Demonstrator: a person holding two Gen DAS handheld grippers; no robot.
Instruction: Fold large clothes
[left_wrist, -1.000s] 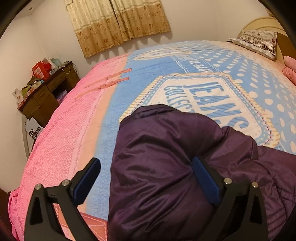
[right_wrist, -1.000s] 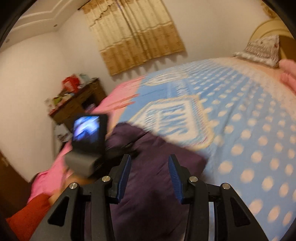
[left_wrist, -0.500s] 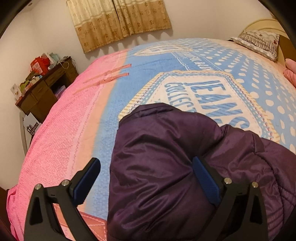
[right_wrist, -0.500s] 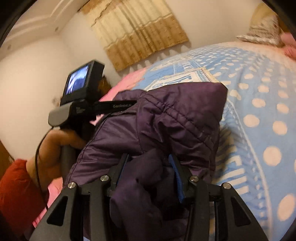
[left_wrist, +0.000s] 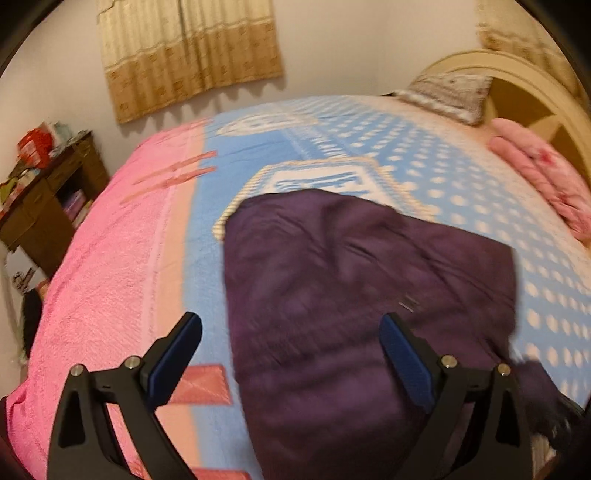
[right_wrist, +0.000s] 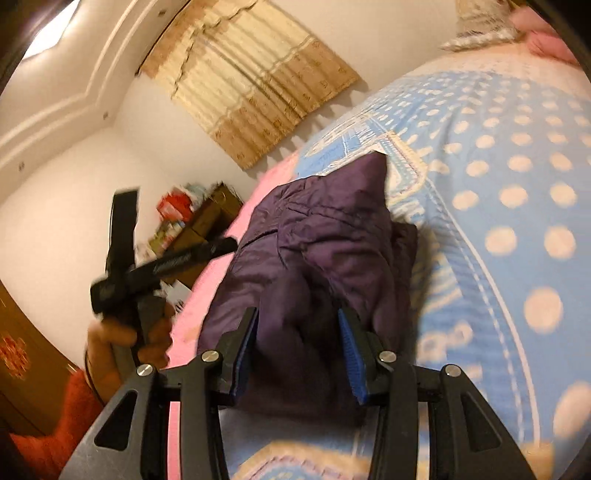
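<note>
A dark purple padded jacket lies folded on the bed's blue and pink blanket. My left gripper is wide open and empty, held above the jacket's near left part. In the right wrist view the jacket is a thick bundle. My right gripper has its blue pads on either side of a bunched fold at the bundle's near end and grips it. The left gripper's body and the hand holding it show at the left of the right wrist view.
A brown wooden desk with clutter stands left of the bed. A pillow and folded pink bedding lie by the headboard at the far right. Beige curtains hang on the far wall.
My left gripper has risen and drawn back from the jacket, which now looks smaller and flatter. My right gripper has swung lower and tilted, still on the bunched fold.
</note>
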